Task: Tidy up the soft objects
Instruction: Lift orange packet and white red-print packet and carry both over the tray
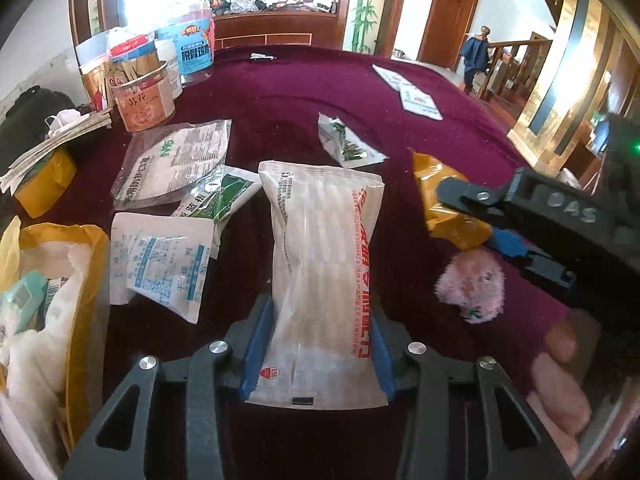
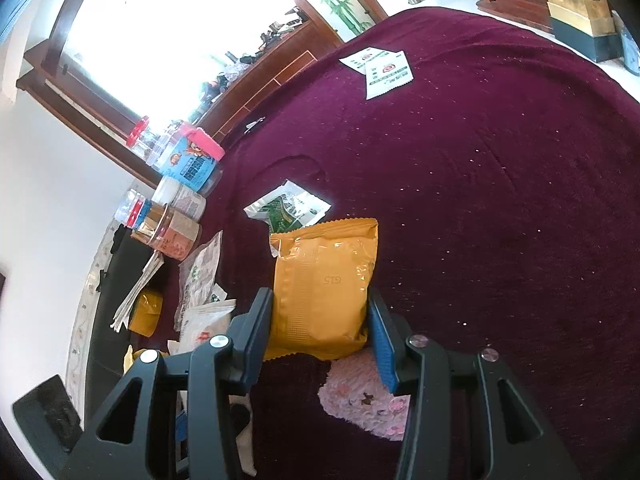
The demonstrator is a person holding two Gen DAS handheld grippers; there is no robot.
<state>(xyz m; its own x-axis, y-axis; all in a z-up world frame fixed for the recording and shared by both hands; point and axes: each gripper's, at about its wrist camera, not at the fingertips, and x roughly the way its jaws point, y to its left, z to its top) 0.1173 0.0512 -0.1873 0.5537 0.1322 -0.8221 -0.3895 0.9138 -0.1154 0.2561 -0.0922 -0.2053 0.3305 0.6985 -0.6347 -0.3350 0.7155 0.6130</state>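
Observation:
My left gripper [image 1: 318, 350] is shut on a long clear white packet with red print [image 1: 324, 264], held above the maroon tablecloth [image 1: 280, 92]. My right gripper [image 2: 320, 332] is shut on a yellow foil pouch [image 2: 324, 288]; it also shows in the left wrist view [image 1: 444, 200], with the right gripper [image 1: 472, 216] coming in from the right. A pink fluffy toy [image 1: 472, 284] lies on the cloth below the pouch, and shows in the right wrist view [image 2: 364, 400]. Several flat sachets [image 1: 160, 260] lie left of the white packet.
A yellow bag with white stuffing [image 1: 52, 300] stands at the left edge. Jars and tubs [image 1: 140, 92] crowd the far left. A green-white sachet [image 1: 348, 144] lies mid-table; two white sachets [image 1: 416, 96] lie far right. Another yellow pouch [image 1: 44, 184] sits at left.

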